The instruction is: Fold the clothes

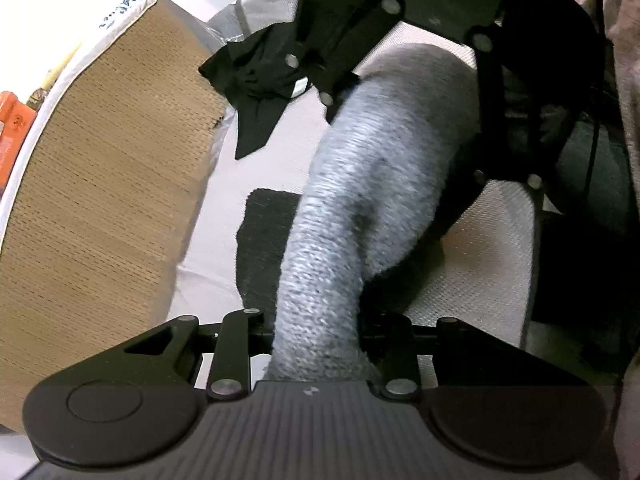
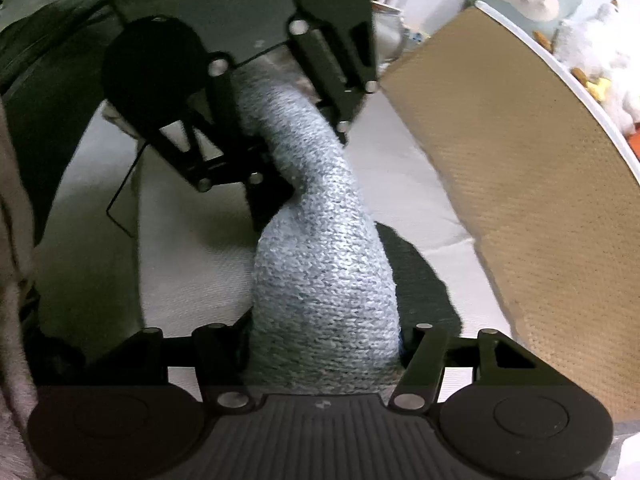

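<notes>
A grey-blue knitted garment (image 1: 352, 184) hangs bunched into a thick roll in the air between my two grippers, above a white bed sheet (image 1: 480, 264). In the left wrist view my left gripper (image 1: 320, 340) is shut on its near end, and the roll runs up to my right gripper (image 1: 404, 64) facing me at the top. In the right wrist view the same knit (image 2: 320, 248) fills the jaws of my right gripper (image 2: 326, 344), which is shut on a wide bunch. From there it climbs to my left gripper (image 2: 276, 132). The cloth hides the fingertips.
A tan woven panel with a white edge (image 1: 100, 184) (image 2: 520, 152) stands beside the sheet. A black garment (image 1: 260, 92) lies crumpled near it. A dark flat cloth (image 1: 260, 240) (image 2: 420, 280) lies under the knit. Plush toys (image 2: 592, 52) sit behind the panel.
</notes>
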Action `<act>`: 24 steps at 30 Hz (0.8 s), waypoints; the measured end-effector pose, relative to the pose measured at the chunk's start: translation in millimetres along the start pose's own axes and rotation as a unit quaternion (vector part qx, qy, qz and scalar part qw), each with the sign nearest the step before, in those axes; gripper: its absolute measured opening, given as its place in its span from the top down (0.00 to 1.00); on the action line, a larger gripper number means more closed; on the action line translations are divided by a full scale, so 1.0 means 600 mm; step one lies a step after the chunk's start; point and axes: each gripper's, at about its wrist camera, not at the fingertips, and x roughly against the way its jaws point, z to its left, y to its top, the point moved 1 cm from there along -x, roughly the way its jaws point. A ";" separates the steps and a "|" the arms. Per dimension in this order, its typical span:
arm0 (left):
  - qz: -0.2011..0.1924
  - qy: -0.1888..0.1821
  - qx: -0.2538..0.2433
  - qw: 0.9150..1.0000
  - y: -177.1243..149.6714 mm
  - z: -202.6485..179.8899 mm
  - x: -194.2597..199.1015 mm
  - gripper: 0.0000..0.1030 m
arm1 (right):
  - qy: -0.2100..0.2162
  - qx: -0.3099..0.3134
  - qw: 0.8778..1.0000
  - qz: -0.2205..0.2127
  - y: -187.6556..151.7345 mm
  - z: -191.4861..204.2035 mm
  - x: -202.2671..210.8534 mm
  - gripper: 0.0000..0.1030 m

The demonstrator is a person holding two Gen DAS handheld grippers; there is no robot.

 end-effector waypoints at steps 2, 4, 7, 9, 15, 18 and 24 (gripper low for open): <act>-0.002 -0.002 0.000 1.000 0.002 0.010 -0.004 0.67 | 0.000 0.004 1.000 0.003 0.002 -0.016 0.001 0.38; -0.005 -0.001 0.006 1.000 0.004 0.024 -0.009 0.66 | 0.007 -0.003 1.000 0.007 0.005 -0.036 -0.001 0.38; -0.002 0.005 0.010 1.000 0.007 0.043 -0.023 0.66 | 0.007 -0.019 1.000 0.005 0.010 -0.066 -0.008 0.38; 0.002 0.009 0.010 1.000 0.009 0.056 -0.033 0.66 | 0.003 -0.028 1.000 0.004 0.015 -0.086 -0.015 0.37; 0.007 0.016 0.015 1.000 0.010 0.091 -0.070 0.62 | -0.035 -0.039 0.999 0.009 0.021 -0.116 -0.050 0.35; 0.004 0.025 0.032 0.999 0.006 0.108 -0.099 0.59 | -0.055 -0.055 0.997 0.000 0.016 -0.130 -0.075 0.32; 0.005 0.031 0.080 0.996 -0.005 0.131 -0.160 0.55 | -0.107 -0.064 0.992 -0.019 -0.001 -0.134 -0.113 0.21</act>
